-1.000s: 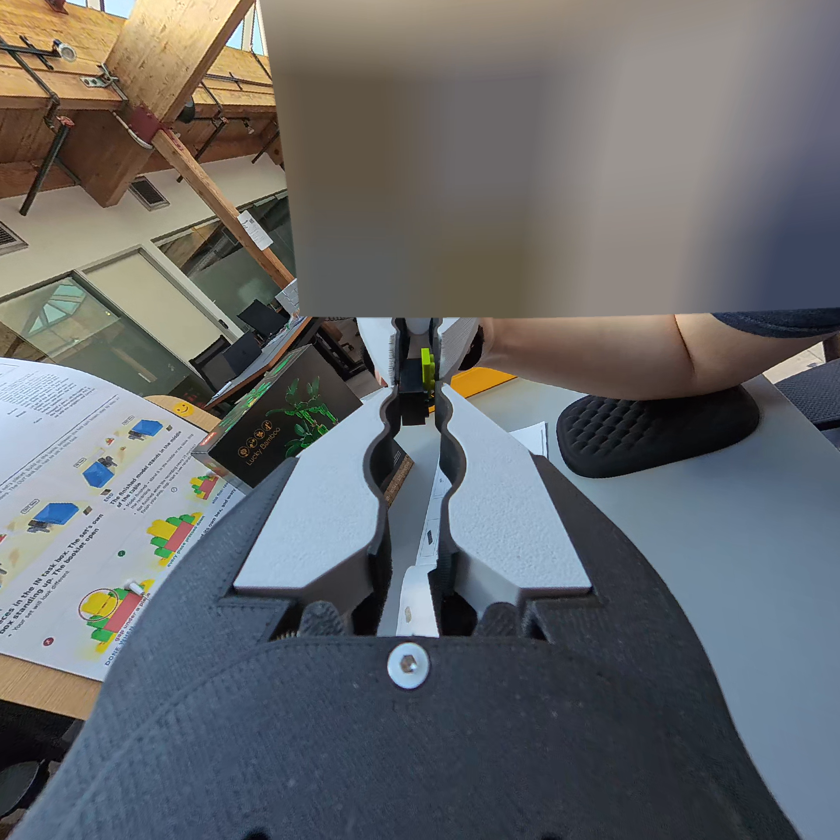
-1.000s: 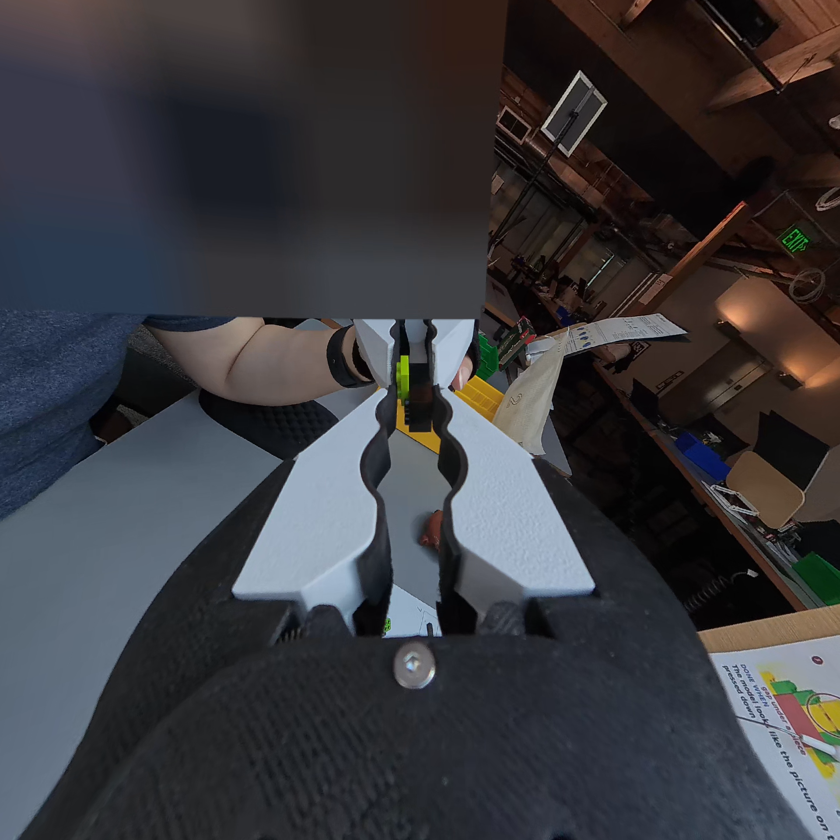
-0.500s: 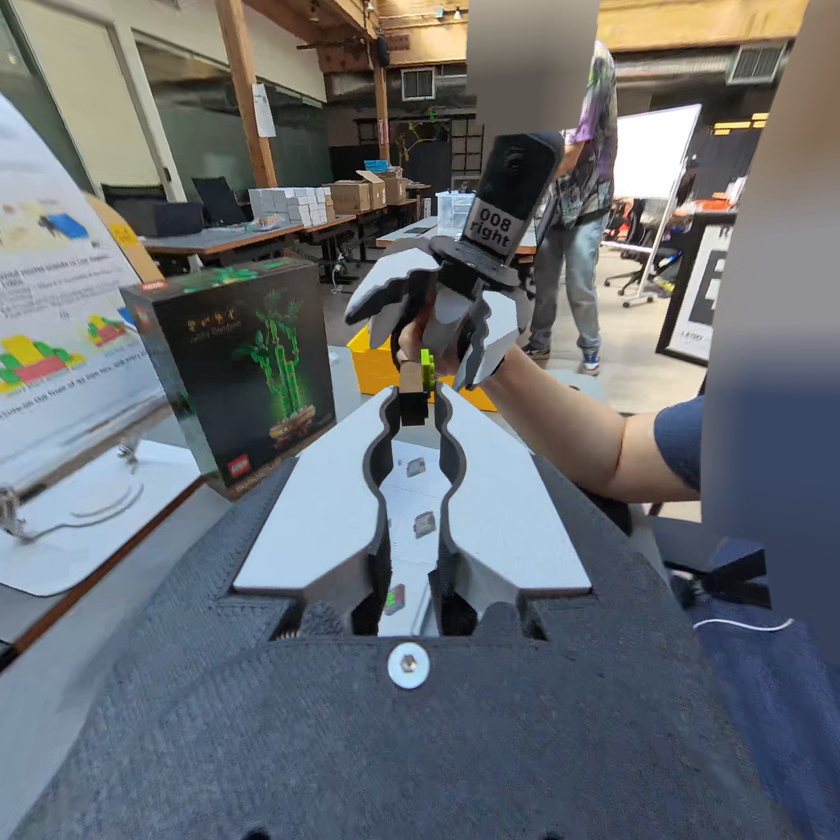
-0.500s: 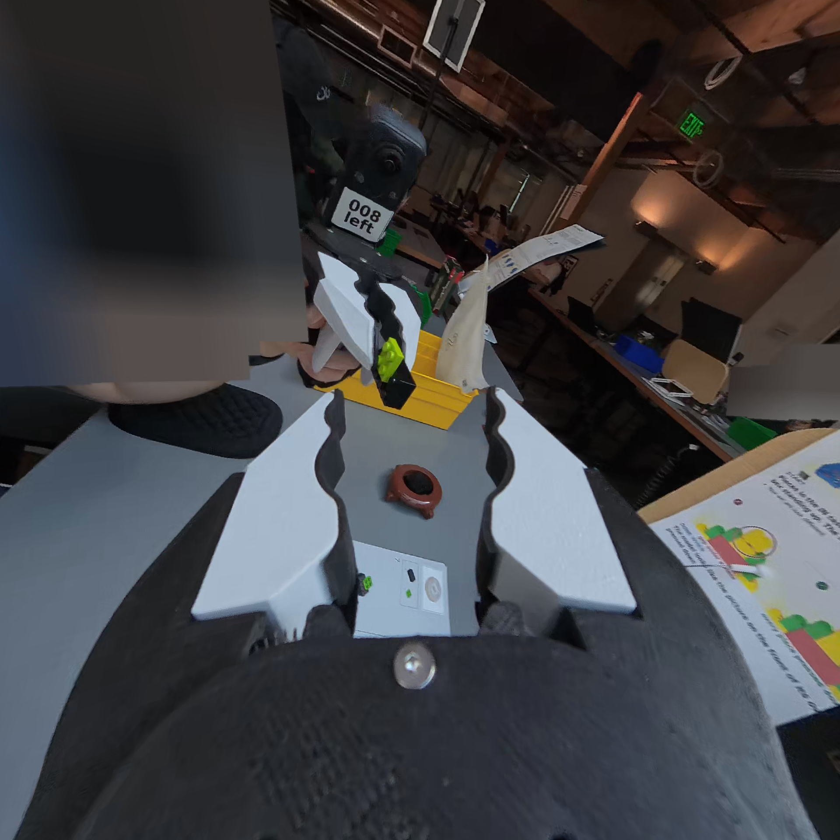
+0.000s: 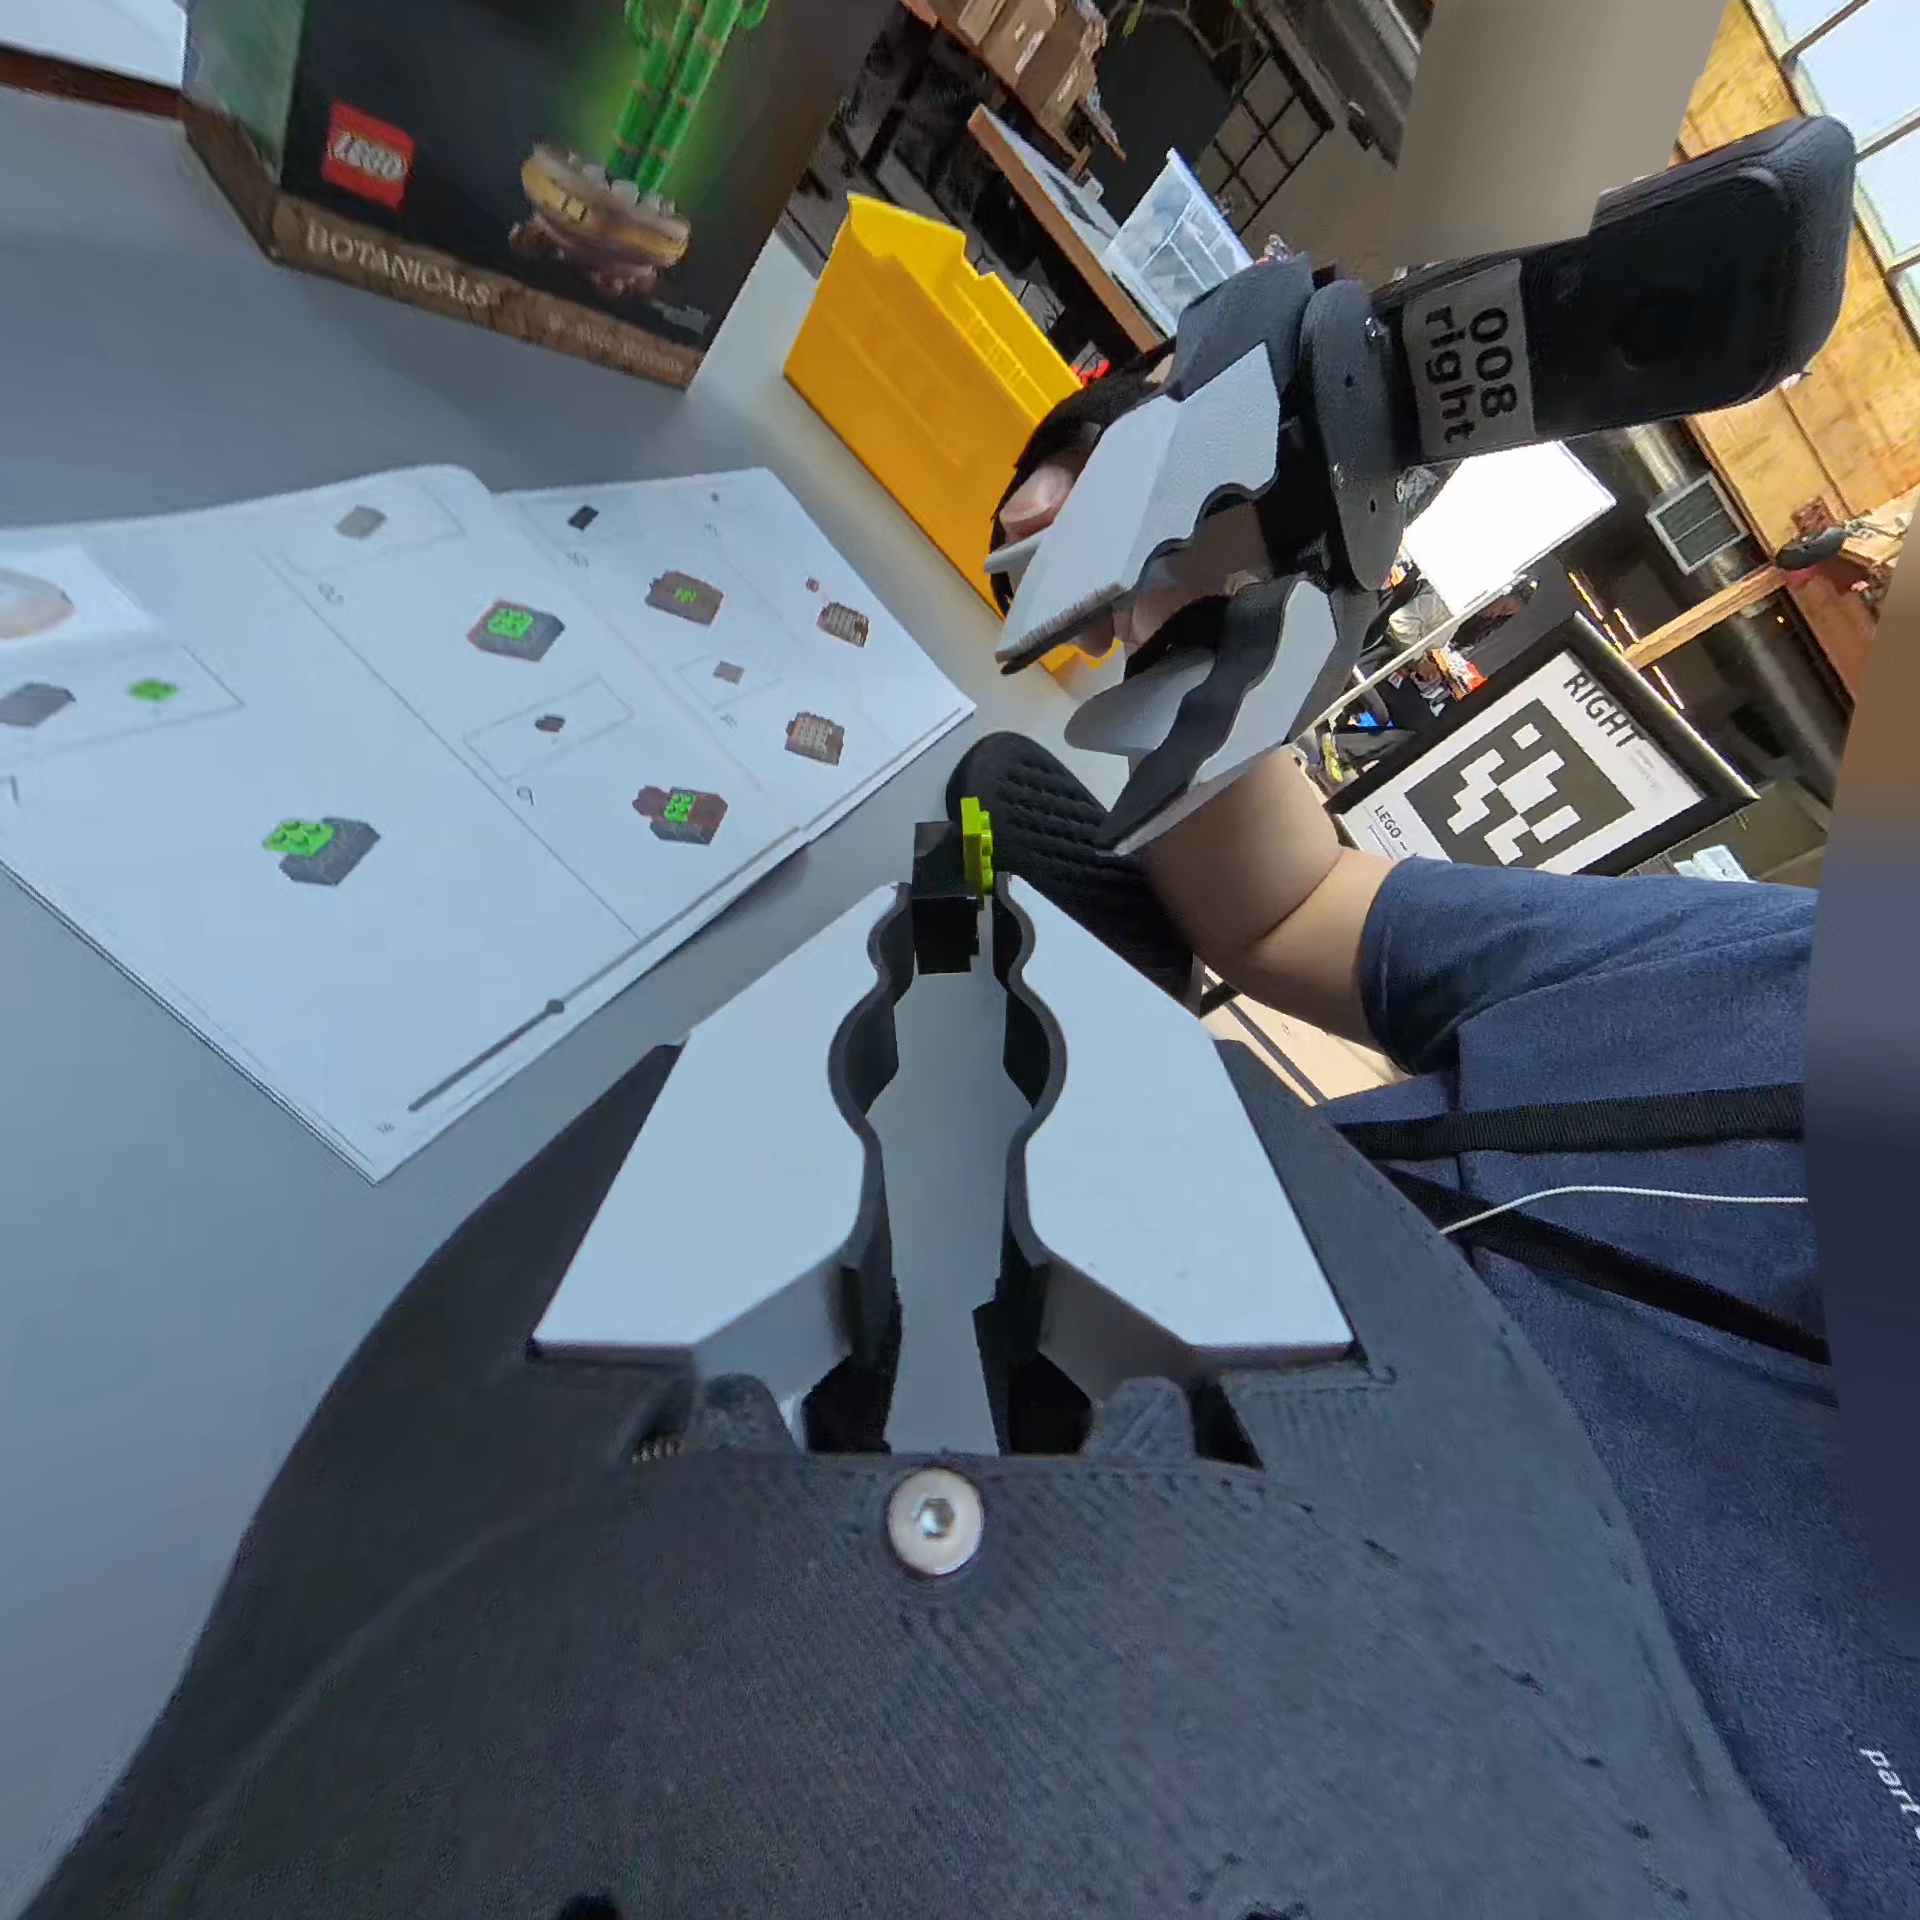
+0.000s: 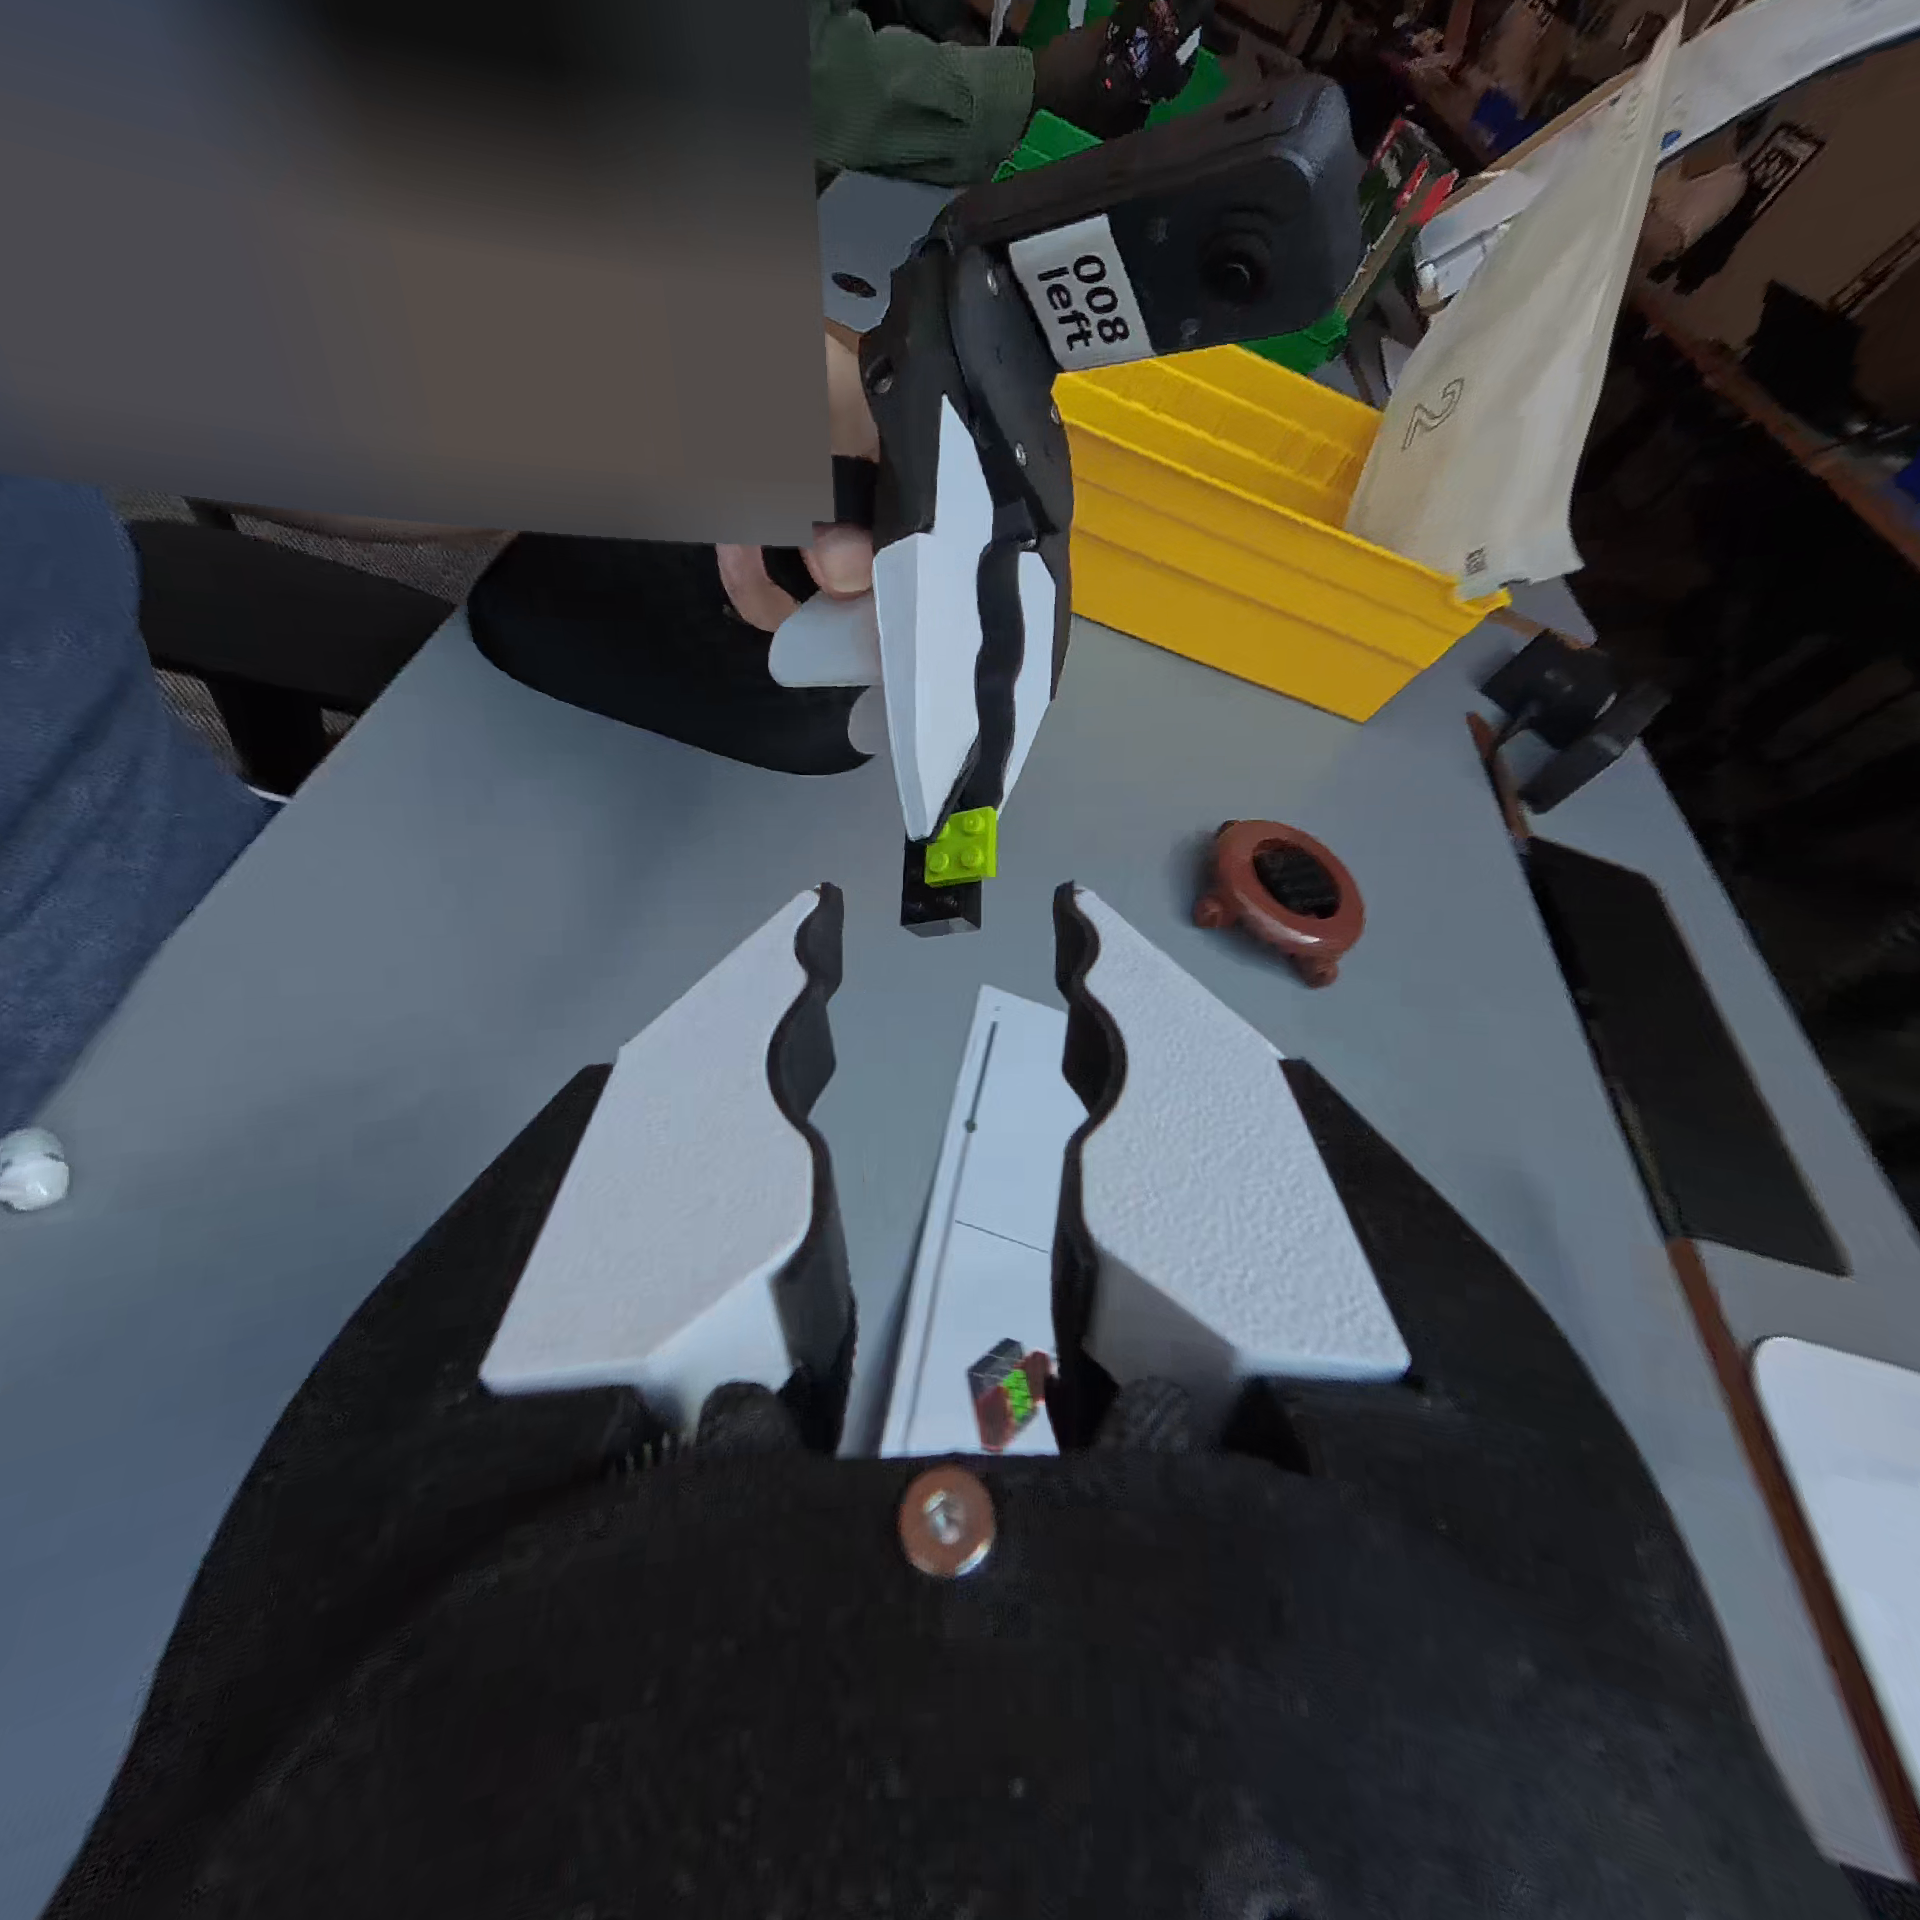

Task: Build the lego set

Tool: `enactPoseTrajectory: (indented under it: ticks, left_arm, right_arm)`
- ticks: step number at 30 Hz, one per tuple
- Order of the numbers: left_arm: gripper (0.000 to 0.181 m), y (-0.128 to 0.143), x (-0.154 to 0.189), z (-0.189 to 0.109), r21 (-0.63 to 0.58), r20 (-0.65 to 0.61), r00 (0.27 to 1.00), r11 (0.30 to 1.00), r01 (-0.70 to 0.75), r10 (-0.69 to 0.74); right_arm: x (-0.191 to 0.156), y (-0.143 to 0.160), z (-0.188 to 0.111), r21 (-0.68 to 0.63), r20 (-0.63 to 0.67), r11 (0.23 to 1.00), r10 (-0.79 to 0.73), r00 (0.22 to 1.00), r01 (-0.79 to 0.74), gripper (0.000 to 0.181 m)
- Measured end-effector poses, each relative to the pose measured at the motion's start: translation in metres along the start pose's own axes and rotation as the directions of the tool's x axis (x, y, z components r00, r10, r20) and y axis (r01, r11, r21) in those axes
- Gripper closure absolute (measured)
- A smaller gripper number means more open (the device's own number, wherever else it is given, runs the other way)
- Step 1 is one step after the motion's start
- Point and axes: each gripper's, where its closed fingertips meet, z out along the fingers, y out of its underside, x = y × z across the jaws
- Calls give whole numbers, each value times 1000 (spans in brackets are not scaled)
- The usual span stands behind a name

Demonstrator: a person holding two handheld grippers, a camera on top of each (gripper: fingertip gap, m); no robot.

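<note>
My left gripper (image 5: 948,896) is shut on a black brick (image 5: 943,914) with a lime green plate (image 5: 976,844) stuck on its side. The right wrist view shows that same gripper (image 6: 951,831) pointing down, holding the black brick (image 6: 940,906) and the lime plate (image 6: 963,844) just above the grey table (image 6: 436,883). My right gripper (image 6: 948,902) is open and empty, its tips either side of the held brick and not touching it. It also shows in the left wrist view (image 5: 1070,727), up and to the right of the brick. A brown ring-shaped piece (image 6: 1283,896) lies on the table to the right.
An open instruction booklet (image 5: 436,748) lies on the table at the left. The set's box (image 5: 499,166) and a yellow bin (image 5: 925,384) stand behind it. The bin (image 6: 1247,540) holds a paper bag (image 6: 1507,343). A black wrist rest (image 6: 644,665) lies near the person's arm. Only a small space, under 4 cm, lies between the two pairs of fingers.
Both grippers have tilted down toward the table. My right gripper let go of the brick assembly, opened and drew back. My left gripper still holds it.
</note>
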Motion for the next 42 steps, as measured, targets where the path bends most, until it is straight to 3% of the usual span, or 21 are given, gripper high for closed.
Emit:
enactPoseTrajectory:
  ticks: [2,5,8,11,13,15,16,19,20,29,37,42]
  left_arm:
    - [169,19,-5,5,-28,-32,996,996,83,-84]
    - [169,27,-14,16,59,-104,967,969,240,-233]
    - [169,40,-20,28,77,-159,926,931,358,-343]
    - [169,49,-18,39,62,-173,903,911,408,-393]
    - [169,51,-21,42,65,-139,905,908,413,-402]
    - [169,51,-19,43,70,-126,907,908,412,-402]
    - [169,50,-16,44,71,-141,901,903,423,-411]
    - [169,51,-11,49,68,-142,894,897,436,-424]
    - [169,50,-11,50,71,-137,894,896,438,-426]
    - [169,48,-3,54,74,-121,899,899,431,-421]
    - [169,50,2,55,58,-158,891,896,439,-426]
    - [151,52,-6,51,29,-126,922,927,374,-367]
  right_arm:
    - [-14,21,3,73,-39,992,107,993,-104,142]
    - [-24,42,2,139,-93,971,210,973,-196,142]
    - [-33,49,6,111,-89,978,185,979,-175,139]
    - [-38,56,14,91,-77,989,127,989,-120,150]
    - [-40,61,16,66,-56,990,127,990,-123,152]
    - [-45,62,11,66,-22,991,118,993,-117,180]
    - [-46,60,9,76,-21,991,113,993,-112,181]
    - [-38,53,3,103,-81,991,97,992,-89,143]
    - [-40,55,2,90,-75,992,97,992,-90,142]
    - [-40,63,-2,41,-111,999,35,993,-31,165]
    - [-43,61,-4,26,-95,999,22,995,-20,165]
    - [-27,74,-8,-29,-193,999,-44,980,40,165]
